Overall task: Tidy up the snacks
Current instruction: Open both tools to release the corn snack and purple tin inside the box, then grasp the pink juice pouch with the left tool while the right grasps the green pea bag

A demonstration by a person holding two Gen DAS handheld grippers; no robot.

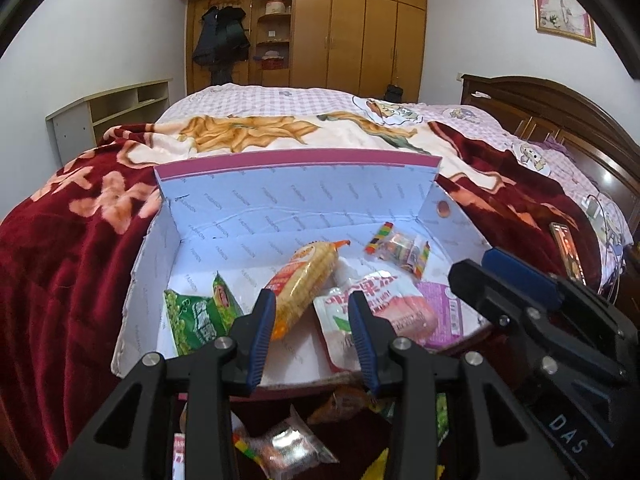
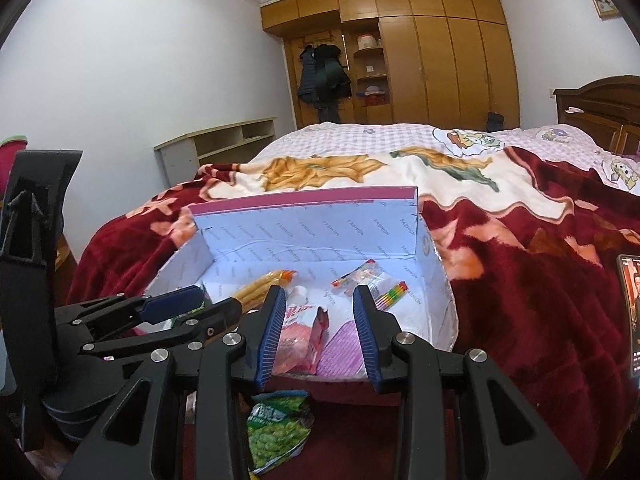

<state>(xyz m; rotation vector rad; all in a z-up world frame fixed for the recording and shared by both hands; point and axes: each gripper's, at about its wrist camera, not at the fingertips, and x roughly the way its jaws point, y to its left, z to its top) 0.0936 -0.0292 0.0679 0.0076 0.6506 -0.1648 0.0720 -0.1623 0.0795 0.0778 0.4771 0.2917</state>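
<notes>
**Light, crinkly packets: some boxed, some loose on the blanket**

The snacks are small sealed bags, and I judge them light, soft and slippery, with contents that crush if squeezed hard. The best hold is likely a flat crimped edge or corner, not the puffed middle.

Several already lie in the open box [image 1: 208, 216]: a green pea bag [image 1: 198, 316] at its left, a long yellow corn-stick pack [image 1: 304, 284] propped on a pink-and-white pouch [image 1: 384, 300], a purple pack [image 1: 444, 312] at the right, and a clear candy bag [image 1: 400, 246] near the back wall. The corn sticks look the most fragile.

More wait outside, on the red blanket [image 1: 60, 260] in front of the box: a clear packet [image 1: 288, 448] and an orange one [image 1: 344, 400] under the left gripper [image 1: 316, 340], and a second pea bag [image 2: 276, 428] below the right gripper [image 2: 320, 328].

Both grippers hover at the box's near edge, jaws partly spread, nothing between the pads. The loose bags lie flat on plush pile, so a pad may need to slide under an edge.

A phone [image 1: 568, 252] lies on the bed to the right, well apart.
</notes>
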